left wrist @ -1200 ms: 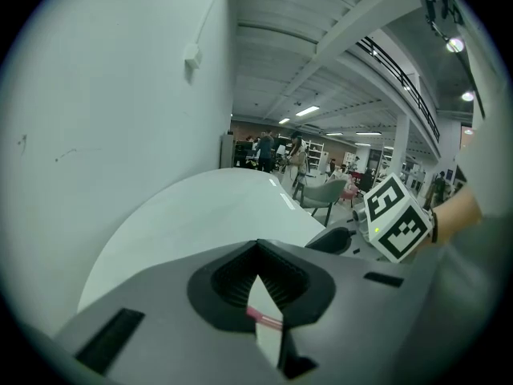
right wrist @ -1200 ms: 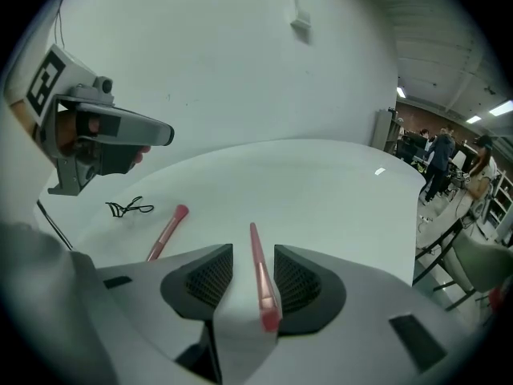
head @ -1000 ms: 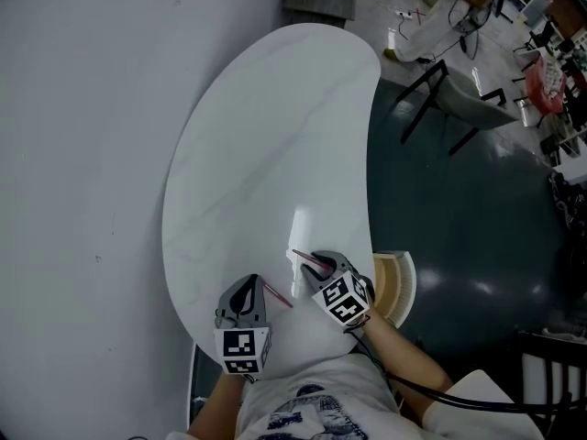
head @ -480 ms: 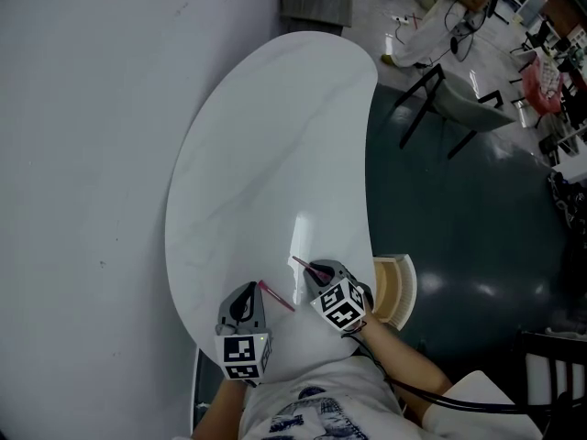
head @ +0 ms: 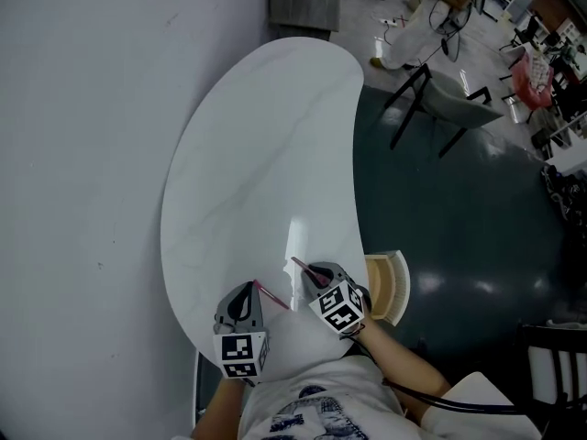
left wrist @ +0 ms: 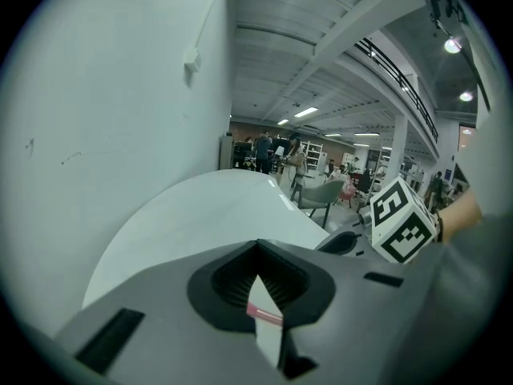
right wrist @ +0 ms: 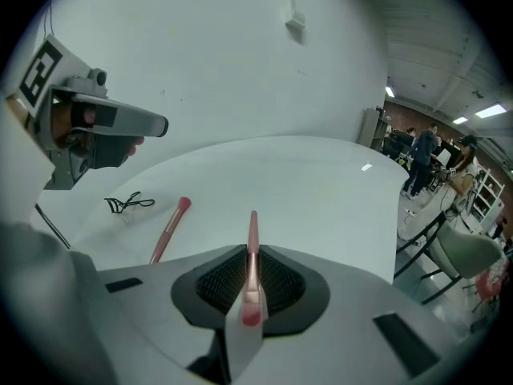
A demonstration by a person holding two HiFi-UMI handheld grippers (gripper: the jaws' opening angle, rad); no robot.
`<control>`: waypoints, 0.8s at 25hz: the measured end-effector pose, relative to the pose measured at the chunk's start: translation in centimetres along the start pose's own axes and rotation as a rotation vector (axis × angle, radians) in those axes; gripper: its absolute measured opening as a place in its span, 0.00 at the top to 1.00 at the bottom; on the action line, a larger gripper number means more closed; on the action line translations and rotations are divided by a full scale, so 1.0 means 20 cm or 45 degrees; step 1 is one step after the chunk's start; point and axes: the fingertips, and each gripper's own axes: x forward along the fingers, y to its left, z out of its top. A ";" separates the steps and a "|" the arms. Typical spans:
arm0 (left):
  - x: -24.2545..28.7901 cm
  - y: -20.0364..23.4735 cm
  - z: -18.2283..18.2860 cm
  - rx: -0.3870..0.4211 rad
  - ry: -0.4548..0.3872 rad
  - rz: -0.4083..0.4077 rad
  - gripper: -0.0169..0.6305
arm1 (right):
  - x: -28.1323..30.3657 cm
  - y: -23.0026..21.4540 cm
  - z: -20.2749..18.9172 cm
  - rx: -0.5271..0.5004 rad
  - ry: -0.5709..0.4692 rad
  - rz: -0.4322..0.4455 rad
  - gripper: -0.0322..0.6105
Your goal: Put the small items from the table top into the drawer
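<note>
My right gripper (head: 316,271) is low over the near end of the white table (head: 257,154). A slim pink brush (right wrist: 251,251) lies lengthwise between its jaws, tip pointing away from me. The jaws have just been closing and now grip it. My left gripper (head: 246,288) hovers beside it, shut and holding nothing. A second pink brush (right wrist: 167,231) lies on the table under it and shows as a pink strip (left wrist: 264,314) below the jaws. A black eyelash curler (right wrist: 128,203) lies a little further left. The open drawer (head: 390,287) juts out at the table's right edge.
A pale wall (head: 73,154) runs along the table's left side. Dark floor lies to the right, with a grey chair (head: 459,99) and shelving further off. People stand far back in the hall (left wrist: 276,147).
Both grippers stay at the near end of the table. The right gripper's jaws have narrowed onto the pink brush. The head view has shifted slightly.
</note>
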 end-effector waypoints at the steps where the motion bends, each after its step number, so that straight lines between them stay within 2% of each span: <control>1: 0.00 -0.02 0.00 0.004 -0.003 -0.006 0.94 | -0.03 -0.01 -0.01 0.007 -0.005 -0.009 0.85; 11: 0.00 -0.27 0.02 0.066 -0.017 -0.062 0.94 | -0.30 -0.10 -0.15 0.129 -0.059 -0.091 0.85; 20: 0.00 -0.70 -0.02 0.133 0.005 -0.066 0.94 | -0.67 -0.27 -0.42 0.232 -0.124 -0.125 0.85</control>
